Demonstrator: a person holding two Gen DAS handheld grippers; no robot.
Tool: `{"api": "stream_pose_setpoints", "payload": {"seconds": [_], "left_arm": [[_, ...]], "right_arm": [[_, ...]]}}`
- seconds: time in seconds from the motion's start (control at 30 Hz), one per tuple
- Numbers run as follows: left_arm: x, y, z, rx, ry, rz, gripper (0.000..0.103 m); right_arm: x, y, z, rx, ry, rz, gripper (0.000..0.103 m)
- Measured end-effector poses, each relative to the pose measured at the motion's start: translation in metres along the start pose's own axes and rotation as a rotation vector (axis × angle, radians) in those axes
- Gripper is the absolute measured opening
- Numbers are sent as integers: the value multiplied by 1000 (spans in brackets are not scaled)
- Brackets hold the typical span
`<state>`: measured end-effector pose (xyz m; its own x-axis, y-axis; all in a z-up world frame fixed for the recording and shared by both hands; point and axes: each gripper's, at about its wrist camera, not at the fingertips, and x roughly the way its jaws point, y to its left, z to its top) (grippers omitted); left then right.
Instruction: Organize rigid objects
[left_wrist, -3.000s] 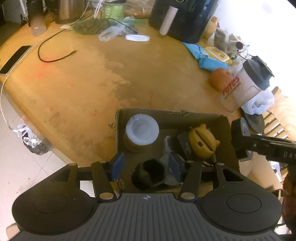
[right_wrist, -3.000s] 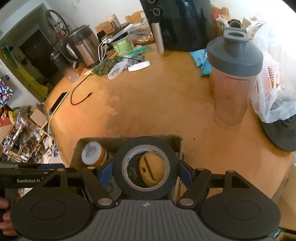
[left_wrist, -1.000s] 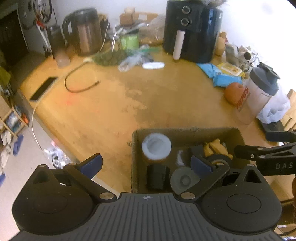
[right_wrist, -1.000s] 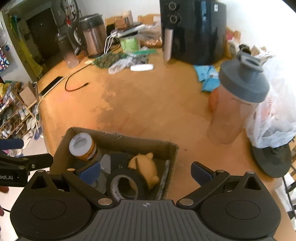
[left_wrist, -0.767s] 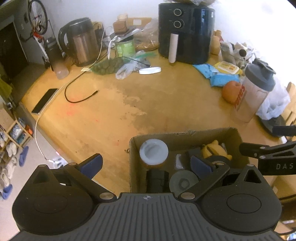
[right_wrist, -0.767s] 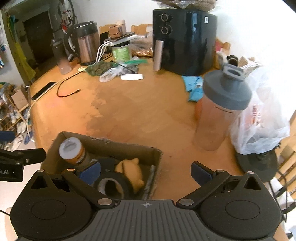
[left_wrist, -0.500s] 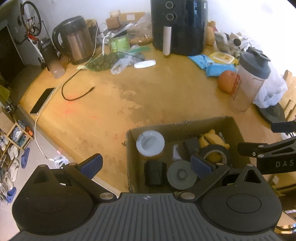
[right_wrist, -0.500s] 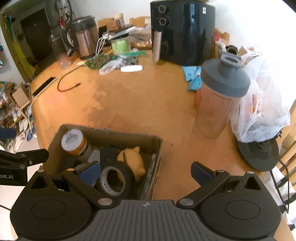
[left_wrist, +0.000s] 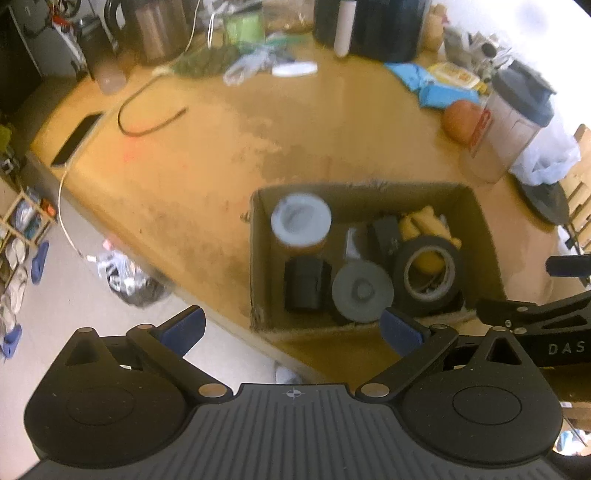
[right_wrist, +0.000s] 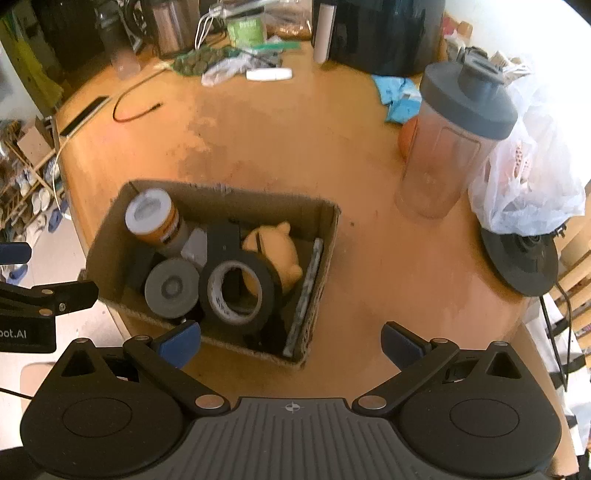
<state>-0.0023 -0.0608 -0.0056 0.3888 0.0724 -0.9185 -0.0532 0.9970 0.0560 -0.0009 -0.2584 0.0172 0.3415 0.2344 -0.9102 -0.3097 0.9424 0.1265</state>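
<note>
A cardboard box sits at the near edge of the wooden table. It holds a white-lidded orange jar, a black tape roll, a yellow toy, a grey disc and a black block. My left gripper is open and empty, held above the box's near side. My right gripper is open and empty, above the box's near right corner.
A shaker bottle stands right of the box, with a white plastic bag and a black round base beyond it. An air fryer, kettle, cable and phone lie at the back and left.
My right gripper let go of the black tape roll, which now lies in the box. Both grippers opened wide and pulled up and back from the box.
</note>
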Motion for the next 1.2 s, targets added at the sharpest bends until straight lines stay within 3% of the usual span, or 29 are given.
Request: {"api": "stream_pose_setpoints", "payload": {"seconds": [0.43, 1.2], "left_arm": [[17, 0, -11, -8, 125, -25, 103], [19, -6, -4, 2, 137, 10, 103]], "right_arm": [[14, 7, -13, -42, 118, 0, 103], [21, -5, -11, -22, 125, -8, 103]]}}
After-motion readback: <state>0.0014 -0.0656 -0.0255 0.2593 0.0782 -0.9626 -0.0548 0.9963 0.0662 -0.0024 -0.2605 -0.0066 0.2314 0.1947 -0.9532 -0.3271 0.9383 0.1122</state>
